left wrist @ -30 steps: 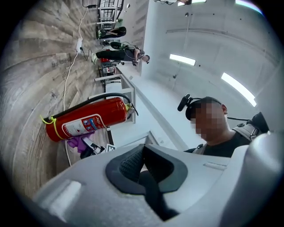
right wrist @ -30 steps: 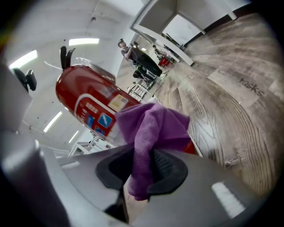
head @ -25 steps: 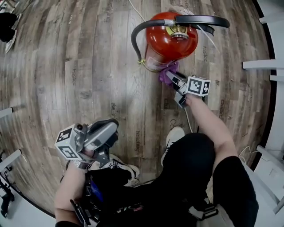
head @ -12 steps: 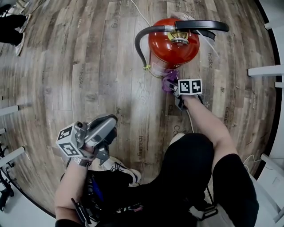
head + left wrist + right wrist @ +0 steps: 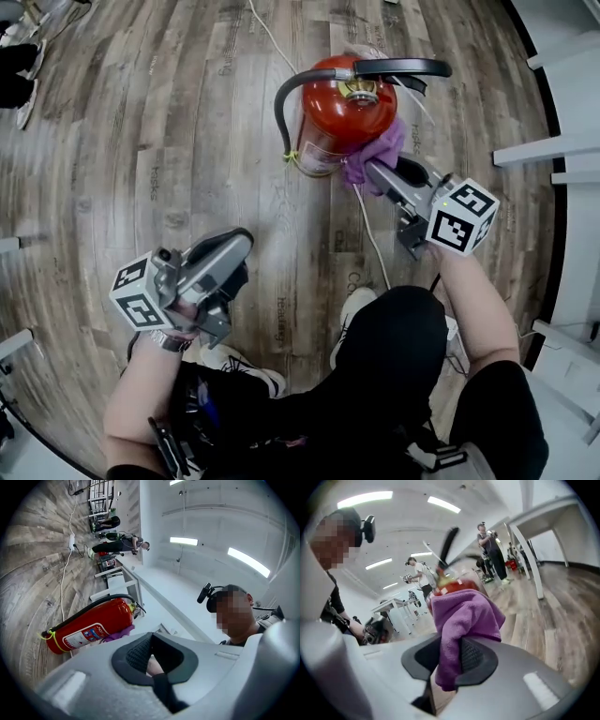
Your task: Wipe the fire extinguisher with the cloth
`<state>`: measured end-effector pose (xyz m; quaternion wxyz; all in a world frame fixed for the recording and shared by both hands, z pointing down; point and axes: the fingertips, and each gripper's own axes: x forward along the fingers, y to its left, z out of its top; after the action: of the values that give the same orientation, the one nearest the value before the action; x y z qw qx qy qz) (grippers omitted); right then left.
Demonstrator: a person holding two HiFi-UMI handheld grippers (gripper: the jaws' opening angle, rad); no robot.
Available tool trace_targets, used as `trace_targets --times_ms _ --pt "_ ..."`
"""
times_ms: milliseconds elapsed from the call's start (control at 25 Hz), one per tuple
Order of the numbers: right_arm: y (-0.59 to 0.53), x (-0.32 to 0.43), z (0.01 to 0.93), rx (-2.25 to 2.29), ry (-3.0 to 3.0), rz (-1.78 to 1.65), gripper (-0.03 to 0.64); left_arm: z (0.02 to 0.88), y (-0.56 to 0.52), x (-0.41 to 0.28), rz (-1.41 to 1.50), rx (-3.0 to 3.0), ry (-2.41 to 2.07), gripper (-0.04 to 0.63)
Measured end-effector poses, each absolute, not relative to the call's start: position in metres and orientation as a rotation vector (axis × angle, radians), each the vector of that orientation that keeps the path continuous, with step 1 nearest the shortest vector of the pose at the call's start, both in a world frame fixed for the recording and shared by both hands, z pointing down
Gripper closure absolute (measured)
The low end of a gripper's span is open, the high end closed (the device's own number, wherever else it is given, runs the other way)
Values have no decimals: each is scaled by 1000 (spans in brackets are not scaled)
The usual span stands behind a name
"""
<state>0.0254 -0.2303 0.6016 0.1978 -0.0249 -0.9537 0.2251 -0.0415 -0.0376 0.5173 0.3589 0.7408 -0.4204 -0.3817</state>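
Head view: the red fire extinguisher (image 5: 349, 112) stands on the wood floor (image 5: 187, 141), the purple cloth (image 5: 377, 152) against its side at the tip of the right gripper (image 5: 373, 171); left gripper view: the jaws of the left gripper (image 5: 151, 654) are clenched, empty; right gripper view: the jaws grasp the cloth.

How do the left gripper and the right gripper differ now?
The left gripper is empty; the right gripper grips the purple cloth. The left is apart from the fire extinguisher; the right holds the cloth against it. Both are shut.
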Motion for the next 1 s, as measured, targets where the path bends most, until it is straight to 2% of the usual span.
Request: trace_targets --times_ms 200,440,1000 --pt "-211 1 501 -111 -2708 398 537 503 -39 -32 -1008 1926 -1035 598" --pt "-196 -14 521 -109 -2655 455 538 492 -35 -32 -1032 1933 -1035 598" --pt "-182 1 814 -56 -2203 880 538 521 -19 -37 -961 1855 -1122 598"
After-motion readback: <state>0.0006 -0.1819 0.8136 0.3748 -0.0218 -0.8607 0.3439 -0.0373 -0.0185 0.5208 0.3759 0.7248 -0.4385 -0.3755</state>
